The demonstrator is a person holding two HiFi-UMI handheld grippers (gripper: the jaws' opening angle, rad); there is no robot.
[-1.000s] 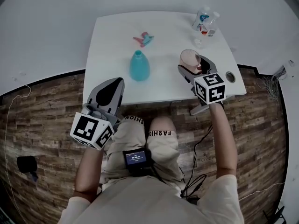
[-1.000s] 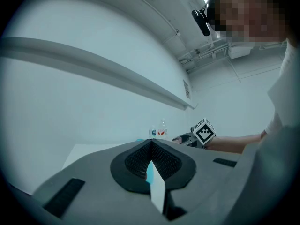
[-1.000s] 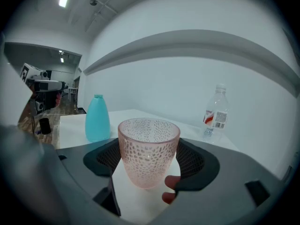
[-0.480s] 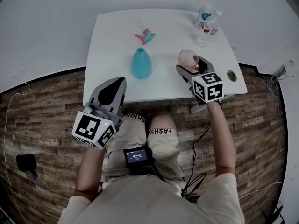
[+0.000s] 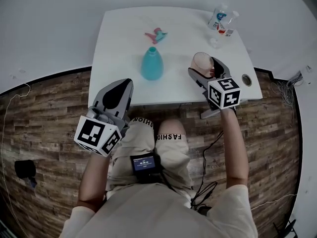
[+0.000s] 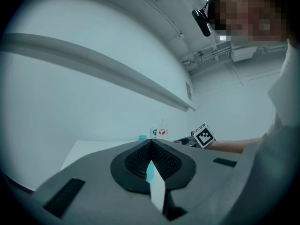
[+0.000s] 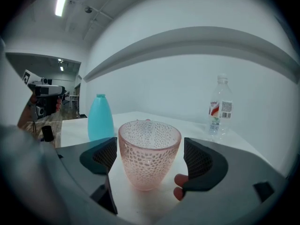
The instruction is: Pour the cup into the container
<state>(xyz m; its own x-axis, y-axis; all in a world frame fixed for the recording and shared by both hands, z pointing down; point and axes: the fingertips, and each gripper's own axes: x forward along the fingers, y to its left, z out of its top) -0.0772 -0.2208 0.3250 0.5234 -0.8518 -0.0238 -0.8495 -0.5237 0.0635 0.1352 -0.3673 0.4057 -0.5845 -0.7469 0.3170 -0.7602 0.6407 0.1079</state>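
"Two grippers out. Which one has the job?"

"My right gripper. Its jaws stand apart, one on either side of the pink dimpled glass cup. The cup sits upright on the white table, toward its near right side. I see a sliver of gap at each pad, so there's no grip yet."

"And the target?"

"The teal bottle-shaped container stands to the cup's left, apart from it, narrow neck up. I judge the move to be: close, lift, carry left, tip toward that neck."

"Your other one?"

"My left gripper is closed on nothing. It hangs off the table's near edge, farther from the cup."
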